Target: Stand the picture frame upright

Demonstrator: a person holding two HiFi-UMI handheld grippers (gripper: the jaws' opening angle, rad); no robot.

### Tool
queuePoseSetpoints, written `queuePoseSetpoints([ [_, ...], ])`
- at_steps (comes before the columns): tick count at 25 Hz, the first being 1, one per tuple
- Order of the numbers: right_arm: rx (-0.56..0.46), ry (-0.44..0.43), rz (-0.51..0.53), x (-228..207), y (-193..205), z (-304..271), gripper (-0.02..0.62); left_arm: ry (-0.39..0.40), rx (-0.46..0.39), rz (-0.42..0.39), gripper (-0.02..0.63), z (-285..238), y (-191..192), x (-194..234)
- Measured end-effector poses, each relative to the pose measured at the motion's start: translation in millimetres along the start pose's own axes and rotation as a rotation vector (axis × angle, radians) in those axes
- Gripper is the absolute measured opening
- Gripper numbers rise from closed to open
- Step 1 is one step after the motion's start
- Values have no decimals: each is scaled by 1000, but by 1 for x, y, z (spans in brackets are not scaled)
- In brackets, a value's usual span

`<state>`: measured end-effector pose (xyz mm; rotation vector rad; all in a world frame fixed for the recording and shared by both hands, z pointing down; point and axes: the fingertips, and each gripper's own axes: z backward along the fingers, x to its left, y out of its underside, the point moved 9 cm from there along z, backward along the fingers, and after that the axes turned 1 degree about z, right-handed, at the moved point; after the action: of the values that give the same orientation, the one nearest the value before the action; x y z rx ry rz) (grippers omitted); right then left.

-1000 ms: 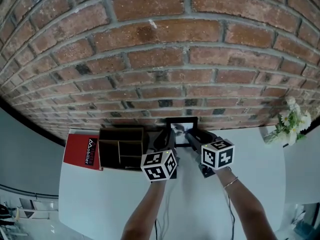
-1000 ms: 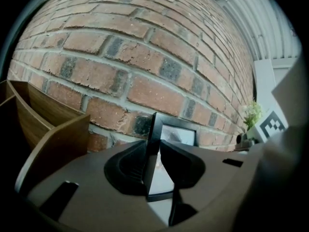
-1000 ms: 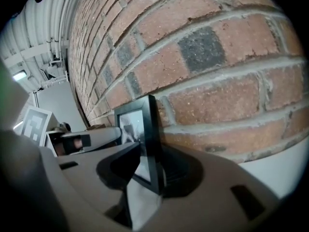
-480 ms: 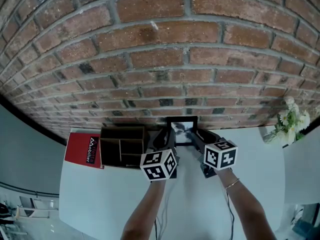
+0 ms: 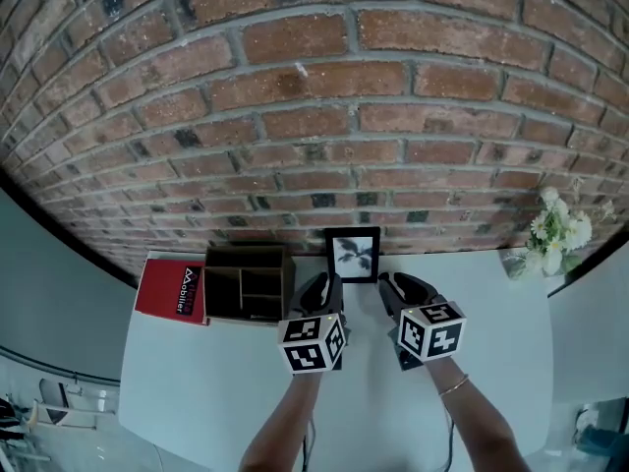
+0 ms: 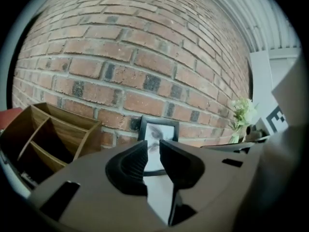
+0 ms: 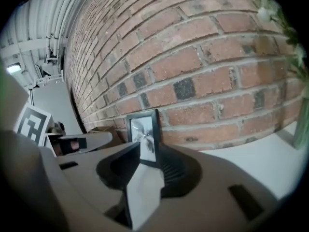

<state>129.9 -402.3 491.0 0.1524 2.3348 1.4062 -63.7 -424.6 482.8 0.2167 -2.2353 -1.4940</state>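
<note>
just ahead of both gripper tips, at the back of the table [image 5: 197, 382]: found the picture frame [image 5: 353, 255] upright, glass facing the person, back close to the brick wall [image 5: 314, 116]. cannot tell whether leaning on the wall or propped on its own stand. judged placed there so that the wall guards against a backward fall.

noted the left gripper [image 5: 324, 285] just short of the frame, slightly toward its left side, not touching. jaws closing with nothing between them; only bare tabletop and the frame beyond seen through the gap. recorded as released, empty.

noted the right gripper [image 5: 393, 288] just short of the frame on its right side, also apart from it. jaws wide apart, nothing between the pads. recorded as released, empty.

judged both grippers held flanking the frame, close in, so as to catch it should it tip. no contact on it, so standing unaided at present. task judged done or all but done.

to the left of the left gripper: wooden desk organiser [image 5: 246, 281], open compartments showing, against the same wall, near the frame but apart from it; red book [image 5: 172, 291] lying just beyond the organiser. well to the right of the right gripper: white flowers [image 5: 553, 234], clear of the work. risk noted: a knock from either jaw on withdrawal.
</note>
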Motion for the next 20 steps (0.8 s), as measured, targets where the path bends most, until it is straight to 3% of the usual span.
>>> queuePoseSetpoints([
  [9,5,3,25,33,5,71,110,-11,11,-41,11,68,1,-26],
  [20,-39,35,11,59,22,167,7,13,-8,-69,-6,152,16,-66],
])
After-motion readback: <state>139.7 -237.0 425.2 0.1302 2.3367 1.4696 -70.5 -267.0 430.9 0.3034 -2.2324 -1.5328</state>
